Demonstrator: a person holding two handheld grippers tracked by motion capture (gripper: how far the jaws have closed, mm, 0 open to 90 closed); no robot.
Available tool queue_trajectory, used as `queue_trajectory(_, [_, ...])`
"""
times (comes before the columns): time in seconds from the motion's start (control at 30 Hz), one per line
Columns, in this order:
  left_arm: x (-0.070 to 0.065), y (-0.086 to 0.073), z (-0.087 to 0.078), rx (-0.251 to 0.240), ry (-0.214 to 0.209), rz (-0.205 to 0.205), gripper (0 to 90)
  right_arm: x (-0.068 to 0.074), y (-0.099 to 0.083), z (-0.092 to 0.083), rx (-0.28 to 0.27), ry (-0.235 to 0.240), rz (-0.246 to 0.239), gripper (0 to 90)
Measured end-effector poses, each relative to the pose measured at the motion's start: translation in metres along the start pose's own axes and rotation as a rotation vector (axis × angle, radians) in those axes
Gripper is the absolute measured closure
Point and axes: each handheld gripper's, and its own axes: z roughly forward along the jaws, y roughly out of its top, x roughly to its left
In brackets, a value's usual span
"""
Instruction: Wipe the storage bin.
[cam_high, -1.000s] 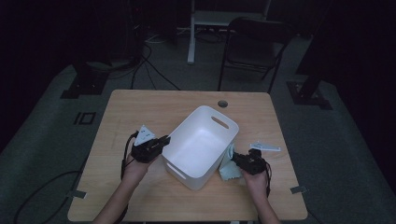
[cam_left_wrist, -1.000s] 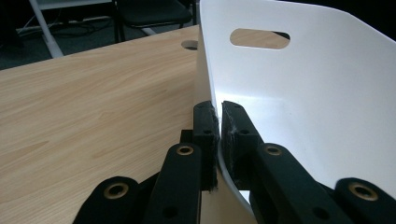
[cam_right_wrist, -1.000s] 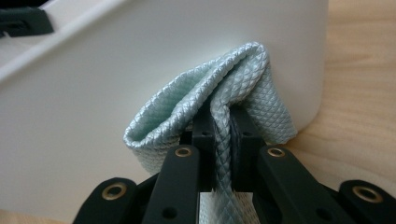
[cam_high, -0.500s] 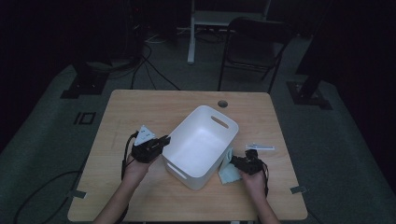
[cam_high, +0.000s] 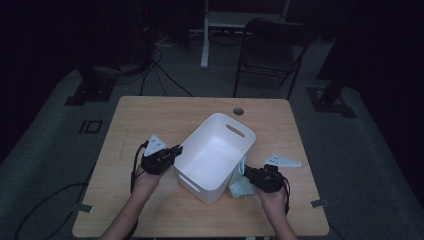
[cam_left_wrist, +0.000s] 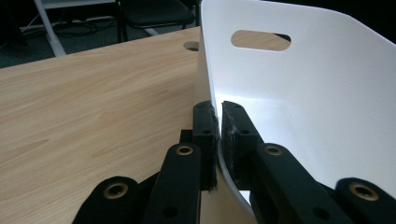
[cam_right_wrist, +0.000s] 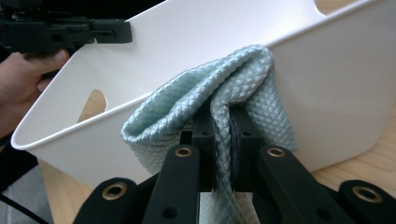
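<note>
2 grippers are at work here, each pinching something different. The left gripper (cam_high: 176, 150) has its jaws pressed together on the near wall of the white bin (cam_high: 210, 165), one jaw inside and one outside the rim, as the left gripper view shows, so the bin is steadied on the wooden table (cam_high: 150, 120). The right gripper (cam_high: 248, 172) pinches a fold of the pale green cloth (cam_high: 239, 184), which hangs against the outside of the bin's right wall, with its upper bunch about level with the rim and its lower part draped down to the tabletop. In the right gripper view the cloth (cam_right_wrist: 219, 107) bulges above the jaws and touches the bin wall just below the rim (cam_right_wrist: 140, 98). The step in hand looks like lifting the cloth over that rim into the bin. To do it well, the right hand should rise until the trailing end clears the rim before moving across, since a dragging tail could catch on the edge or tip the light bin. The left grip should hold firm, and the cloth should be released only when it is well inside.
</note>
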Motion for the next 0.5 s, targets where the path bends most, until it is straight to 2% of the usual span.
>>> queue_trajectory(0.1, [0.0,0.0,0.0,-0.001,-0.001,-0.004,84.6,-0.005,-0.005,0.005,0.031,-0.024,0.005,83.1])
queue_trajectory(0.17, [0.001,0.0,0.001,-0.001,-0.005,-0.007,84.5,-0.009,-0.008,0.008,0.036,-0.02,0.024,83.1])
queue_trajectory(0.3, [0.0,0.001,0.002,-0.002,-0.01,-0.008,84.4,-0.015,-0.012,0.011,0.05,-0.039,0.031,83.1])
queue_trajectory(0.5, [-0.001,0.001,0.002,0.0,-0.008,-0.003,84.3,-0.026,-0.02,0.018,0.077,-0.059,0.066,83.1])
